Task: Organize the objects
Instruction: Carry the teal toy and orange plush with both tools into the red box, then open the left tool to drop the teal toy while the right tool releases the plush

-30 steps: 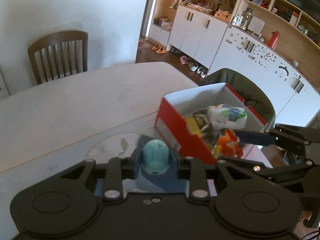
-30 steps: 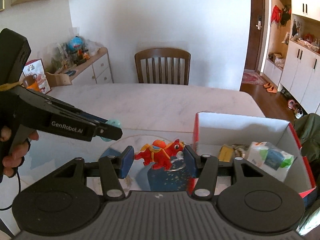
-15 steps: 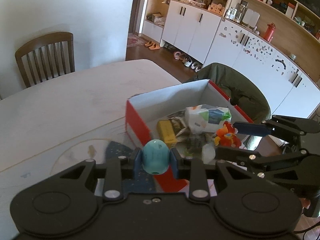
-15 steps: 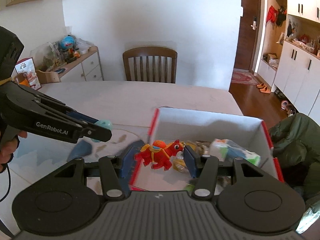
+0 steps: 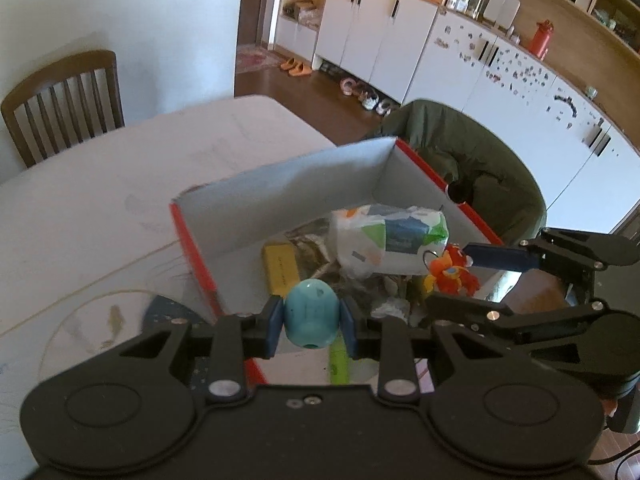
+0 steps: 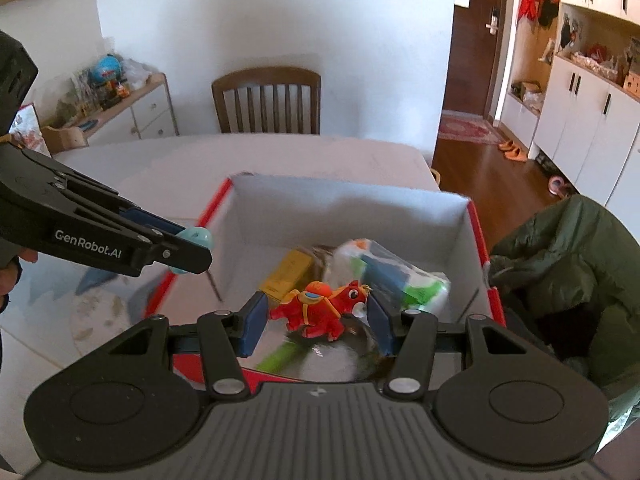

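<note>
My left gripper [image 5: 310, 322] is shut on a teal egg-shaped toy [image 5: 311, 314], held over the near left corner of a red box with a white inside [image 5: 280, 196]. The same teal toy [image 6: 196, 238] shows at the left gripper's tip in the right wrist view. My right gripper [image 6: 316, 318] is shut on a red toy horse [image 6: 320, 310], which hangs above the box [image 6: 352, 204]. That horse [image 5: 452, 270] also appears at the right in the left wrist view. Inside the box lie a white and green packet [image 5: 388, 238], a yellow block [image 5: 280, 266] and a green stick [image 6: 280, 356].
The box stands on a pale table [image 5: 100, 200]. A wooden chair [image 6: 266, 100] is at the far side. A chair draped with a dark green jacket [image 6: 560, 272] sits right of the box. White cabinets [image 5: 372, 44] line the far wall.
Both grippers have moved forward and right from above the table mat to above the box, each still holding its toy.
</note>
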{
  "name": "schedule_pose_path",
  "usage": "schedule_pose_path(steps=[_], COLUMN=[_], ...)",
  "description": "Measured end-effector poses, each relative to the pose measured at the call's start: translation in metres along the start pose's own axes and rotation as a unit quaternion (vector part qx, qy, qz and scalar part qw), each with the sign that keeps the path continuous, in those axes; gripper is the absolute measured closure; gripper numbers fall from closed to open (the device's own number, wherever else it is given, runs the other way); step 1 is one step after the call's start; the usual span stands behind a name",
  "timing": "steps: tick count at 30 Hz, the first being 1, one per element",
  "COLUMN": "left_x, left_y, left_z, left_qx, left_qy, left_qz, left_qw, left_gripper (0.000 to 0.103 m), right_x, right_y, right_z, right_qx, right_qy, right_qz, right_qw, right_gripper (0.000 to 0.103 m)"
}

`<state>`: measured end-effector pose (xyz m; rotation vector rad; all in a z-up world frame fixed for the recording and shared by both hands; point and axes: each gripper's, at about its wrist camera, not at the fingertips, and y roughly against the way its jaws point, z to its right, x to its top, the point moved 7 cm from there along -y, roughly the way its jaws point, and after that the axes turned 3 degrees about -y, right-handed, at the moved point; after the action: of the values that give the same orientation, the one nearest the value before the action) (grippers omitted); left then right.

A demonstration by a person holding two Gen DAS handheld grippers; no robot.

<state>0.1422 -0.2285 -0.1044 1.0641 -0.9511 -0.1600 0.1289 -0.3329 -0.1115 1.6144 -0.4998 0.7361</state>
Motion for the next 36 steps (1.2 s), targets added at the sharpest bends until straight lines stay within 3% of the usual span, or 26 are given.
schedule_pose_path(steps=[17, 24, 36], left_x=[-0.014, -0.017, -0.020], left_y=[-0.090, -0.107, -0.120], left_z=[0.014, 0.015, 0.004], left_qx=[0.030, 0.036, 0.042], left_qy=[0.003, 0.008, 0.029], left_qz=[-0.098, -0.127, -0.159], left_qw=[0.9947, 0.9912, 0.9860], left_gripper=[0.074, 0.074, 0.074], right_x=[-0.028, -0.028, -0.029], right_y=[-0.050, -0.061, -0.059], right_z=[0.033, 0.041, 0.050], right_qx=[0.020, 0.020, 0.032], right_qy=[-0.015, -0.024, -0.049], right_qz=[-0.084, -0.105, -0.104], right_qw=[0.996, 0.994, 0.993], right_gripper=[0.049, 0.049, 0.048])
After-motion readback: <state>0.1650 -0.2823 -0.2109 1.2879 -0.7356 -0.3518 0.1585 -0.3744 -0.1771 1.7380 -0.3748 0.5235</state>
